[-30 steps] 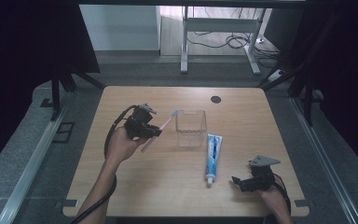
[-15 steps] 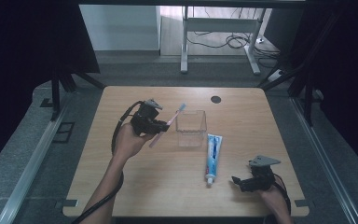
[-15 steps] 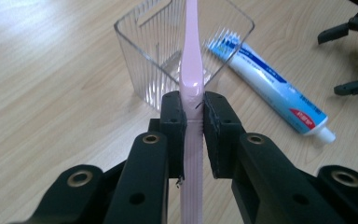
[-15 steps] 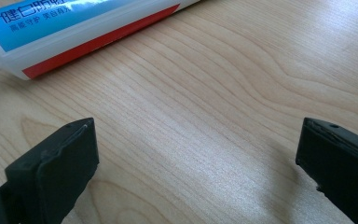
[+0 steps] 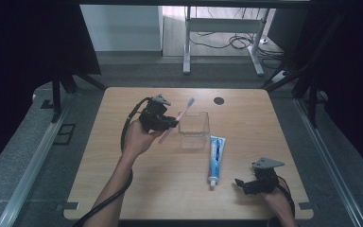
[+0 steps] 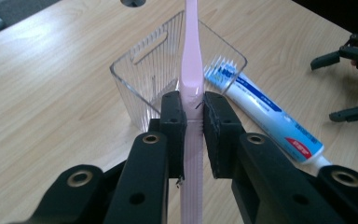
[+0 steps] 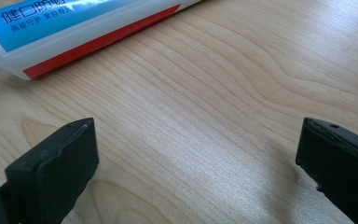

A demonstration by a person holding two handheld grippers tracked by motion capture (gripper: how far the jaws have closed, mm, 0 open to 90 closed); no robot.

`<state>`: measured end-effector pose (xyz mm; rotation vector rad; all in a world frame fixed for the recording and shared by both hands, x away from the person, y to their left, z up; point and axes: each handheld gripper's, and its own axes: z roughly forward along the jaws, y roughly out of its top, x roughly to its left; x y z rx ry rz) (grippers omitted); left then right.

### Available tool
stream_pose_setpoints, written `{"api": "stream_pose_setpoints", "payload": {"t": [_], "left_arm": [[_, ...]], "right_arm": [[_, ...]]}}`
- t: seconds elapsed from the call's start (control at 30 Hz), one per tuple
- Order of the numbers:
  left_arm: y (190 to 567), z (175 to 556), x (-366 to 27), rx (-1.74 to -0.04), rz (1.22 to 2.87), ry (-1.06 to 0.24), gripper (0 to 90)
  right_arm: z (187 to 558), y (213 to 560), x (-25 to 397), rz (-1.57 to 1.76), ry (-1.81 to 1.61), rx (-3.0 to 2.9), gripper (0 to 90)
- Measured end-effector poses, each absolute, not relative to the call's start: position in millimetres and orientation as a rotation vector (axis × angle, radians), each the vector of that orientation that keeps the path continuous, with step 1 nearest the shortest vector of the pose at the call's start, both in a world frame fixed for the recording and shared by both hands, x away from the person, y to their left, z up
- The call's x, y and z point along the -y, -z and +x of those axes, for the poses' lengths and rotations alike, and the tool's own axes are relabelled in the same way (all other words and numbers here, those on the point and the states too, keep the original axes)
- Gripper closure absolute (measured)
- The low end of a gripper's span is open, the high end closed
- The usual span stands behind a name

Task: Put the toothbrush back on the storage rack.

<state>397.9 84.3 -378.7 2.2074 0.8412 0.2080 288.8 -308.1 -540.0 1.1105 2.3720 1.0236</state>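
Note:
My left gripper (image 5: 169,124) (image 6: 194,112) is shut on a pink toothbrush (image 5: 178,118) (image 6: 191,60), held above the table with its blue bristle end pointing up and away. The toothbrush leans over the left rim of a clear ribbed plastic box (image 5: 194,130) (image 6: 168,70). A white and blue toothpaste tube (image 5: 215,153) (image 6: 265,112) (image 7: 74,28) lies flat just right of the box, cap toward me. My right gripper (image 5: 240,183) (image 7: 196,158) rests low on the table near the front right, open, with bare wood between its jaws and the tube's end a little ahead.
The wooden table (image 5: 123,179) has a round black cable hole (image 5: 219,100) near its far edge. Beyond the table stand a white desk frame (image 5: 217,42) and loose cables on the floor. Black stands flank both sides.
My left gripper has carried the toothbrush right and slightly away, from left of the box to its left rim. The right gripper has stayed put.

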Motion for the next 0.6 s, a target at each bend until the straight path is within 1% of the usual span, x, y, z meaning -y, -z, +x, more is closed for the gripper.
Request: {"api": "stream_pose_setpoints", "payload": {"t": [0.6], "left_arm": [[375, 410, -61, -0.812, 2.160, -0.237, 78.7]], "right_arm": [[289, 540, 308, 1.111, -1.028, -2.372, 0.0]]}}
